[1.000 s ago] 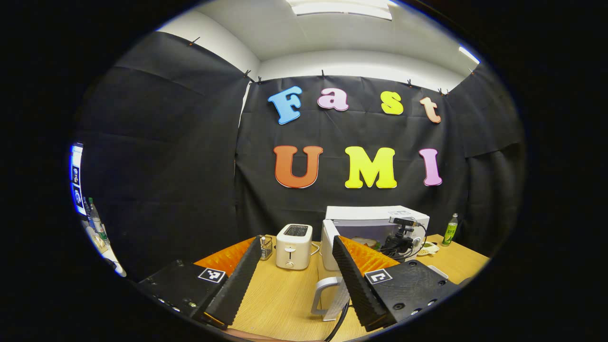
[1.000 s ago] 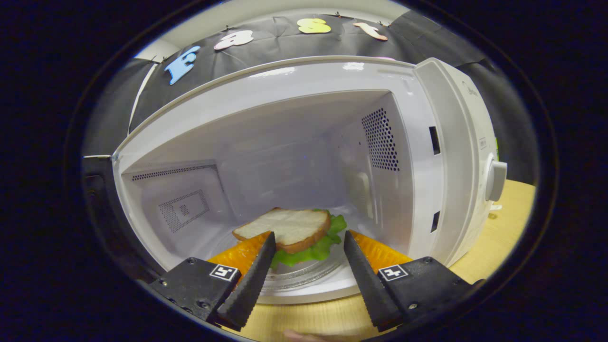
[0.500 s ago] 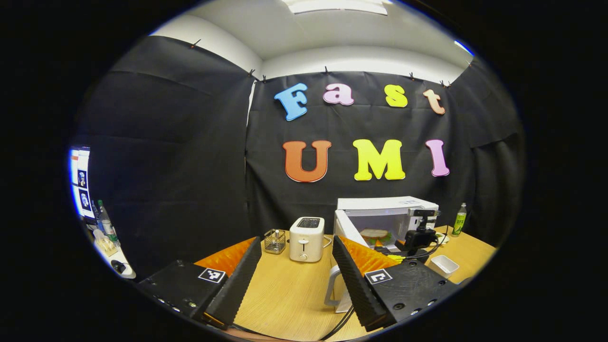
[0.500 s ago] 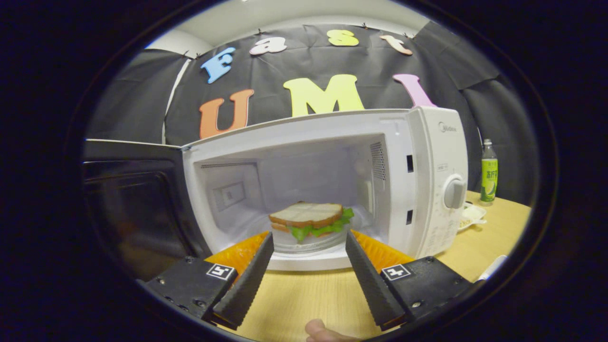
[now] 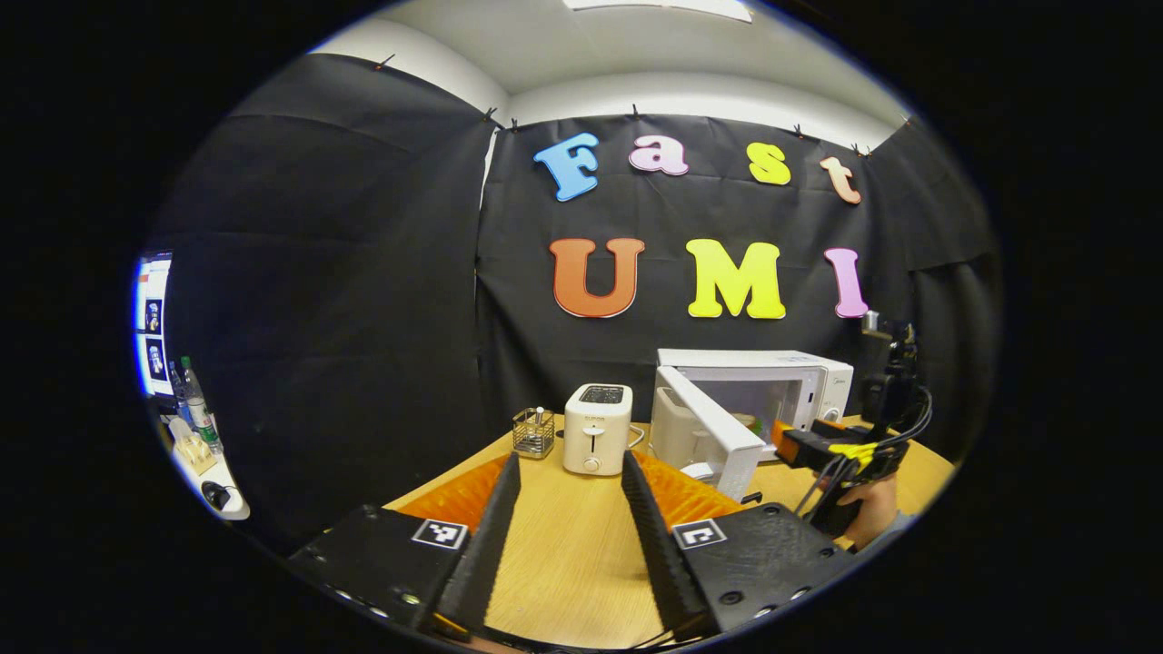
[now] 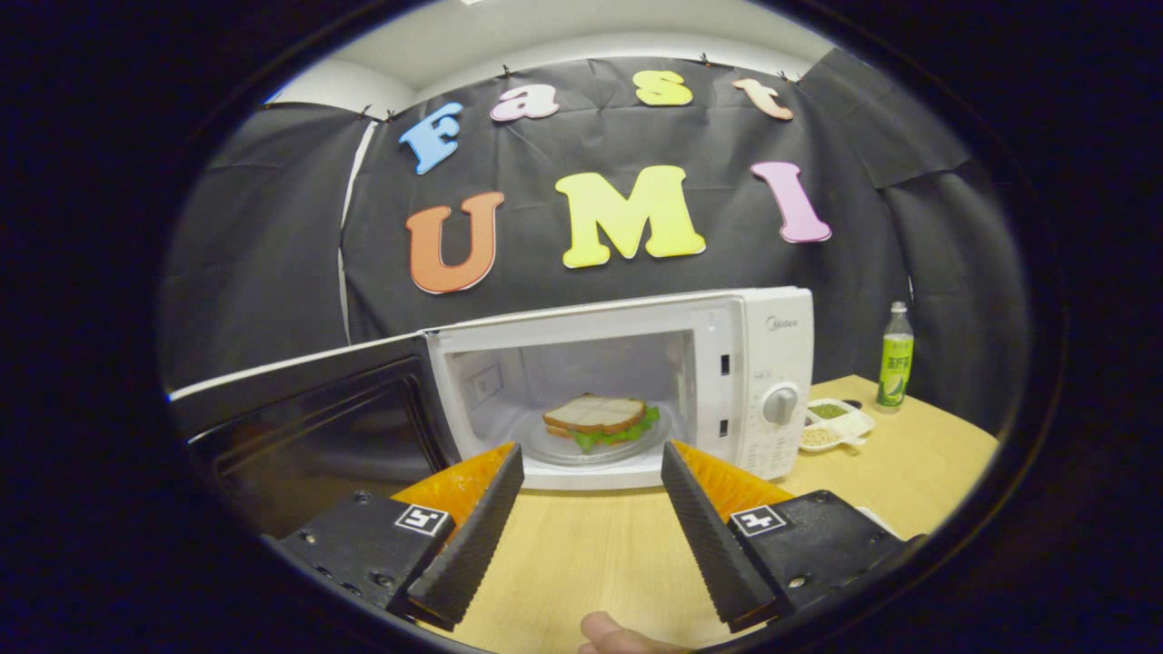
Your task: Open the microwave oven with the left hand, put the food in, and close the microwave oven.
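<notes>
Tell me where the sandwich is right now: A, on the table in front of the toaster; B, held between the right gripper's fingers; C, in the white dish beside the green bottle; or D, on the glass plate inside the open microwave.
D: in the right gripper view the sandwich lies on the glass plate inside the microwave, whose door hangs open, while the right gripper is open and holds nothing.

microwave (image 5: 800, 377) door (image 5: 713, 431) ajar, toaster (image 5: 595, 427) beside, tongs (image 5: 568, 531) spread
</notes>
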Motion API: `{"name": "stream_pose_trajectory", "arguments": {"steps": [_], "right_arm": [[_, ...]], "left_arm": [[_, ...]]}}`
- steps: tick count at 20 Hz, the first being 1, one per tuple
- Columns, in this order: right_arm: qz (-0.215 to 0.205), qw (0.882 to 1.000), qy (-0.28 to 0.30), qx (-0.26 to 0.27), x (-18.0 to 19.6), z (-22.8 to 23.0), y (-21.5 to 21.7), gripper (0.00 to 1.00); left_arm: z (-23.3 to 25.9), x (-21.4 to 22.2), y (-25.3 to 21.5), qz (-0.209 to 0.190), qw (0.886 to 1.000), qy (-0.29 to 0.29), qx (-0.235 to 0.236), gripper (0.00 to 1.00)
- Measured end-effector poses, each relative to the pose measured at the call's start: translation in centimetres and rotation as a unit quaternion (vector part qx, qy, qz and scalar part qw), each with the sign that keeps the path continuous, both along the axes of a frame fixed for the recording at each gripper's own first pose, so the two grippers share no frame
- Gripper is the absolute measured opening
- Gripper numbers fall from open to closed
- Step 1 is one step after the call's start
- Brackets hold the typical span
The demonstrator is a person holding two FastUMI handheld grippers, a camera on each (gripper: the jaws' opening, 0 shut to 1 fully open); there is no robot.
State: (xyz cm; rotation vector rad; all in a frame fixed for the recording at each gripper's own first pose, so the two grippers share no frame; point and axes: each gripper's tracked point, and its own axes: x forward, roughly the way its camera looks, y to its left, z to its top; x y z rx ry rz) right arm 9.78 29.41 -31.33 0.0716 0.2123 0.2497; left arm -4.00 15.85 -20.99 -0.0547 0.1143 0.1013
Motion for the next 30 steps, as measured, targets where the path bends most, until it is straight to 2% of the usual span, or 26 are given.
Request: {"name": "stream_pose_trajectory", "arguments": {"steps": [2,3,4,6,8,11,12,13,14,16,17,20,23,30], "right_arm": [[-0.010,1.000,0.006,0.009,-2.0,2.1,-2.3,0.98],[-0.016,1.000,0.004,0.014,-2.9,3.5,-3.5,0.98],[-0.021,1.000,-0.001,0.018,-3.9,5.0,-4.8,0.98],[-0.027,0.999,-0.014,0.013,-5.6,7.5,-7.1,0.98],[-0.033,0.999,-0.036,0.004,-7.5,10.3,-9.7,0.97],[-0.036,0.998,-0.049,-0.027,-10.3,13.0,-13.3,0.98],[-0.036,0.997,-0.055,-0.036,-11.4,14.0,-14.6,0.92],[-0.037,0.997,-0.061,-0.038,-11.9,14.7,-15.9,0.92],[-0.040,0.996,-0.067,-0.035,-12.7,15.6,-17.2,0.97],[-0.044,0.996,-0.072,-0.020,-14.4,17.1,-19.4,0.97],[-0.044,0.996,-0.075,-0.012,-15.1,17.8,-20.4,0.92],[-0.042,0.995,-0.089,-0.006,-16.6,19.5,-22.5,0.97],[-0.038,0.996,-0.078,-0.013,-17.7,19.0,-24.0,0.97],[-0.029,0.997,-0.064,-0.021,-18.1,18.1,-25.5,0.97]], "left_arm": [[-0.7,0.5,0.2,-0.007,1.000,-0.003,0.010,0.21],[-1.1,0.9,0.1,-0.016,1.000,-0.002,0.013,0.27],[-1.3,1.0,-0.2,-0.027,1.000,-0.007,0.014,0.13],[-2.1,1.5,-1.0,-0.049,0.999,-0.011,0.013,0.11],[-3.1,2.0,-2.1,-0.076,0.997,-0.011,0.006,0.00],[-4.5,2.6,-4.2,-0.114,0.993,-0.009,-0.013,0.02],[-5.2,4.0,-4.7,-0.110,0.994,-0.009,-0.017,0.02],[-5.6,3.5,-4.7,-0.120,0.992,-0.003,-0.028,0.00],[-6.2,3.6,-5.2,-0.127,0.991,0.005,-0.038,0.00],[-7.1,4.1,-5.6,-0.133,0.990,0.011,-0.045,0.00],[-7.7,4.4,-5.6,-0.132,0.990,0.014,-0.046,0.00],[-9.4,4.5,-7.0,-0.144,0.986,0.039,-0.078,0.00],[-9.6,4.6,-8.1,-0.145,0.985,0.040,-0.084,0.00],[-9.3,5.3,-13.1,-0.194,0.978,0.042,-0.067,0.00]]}}
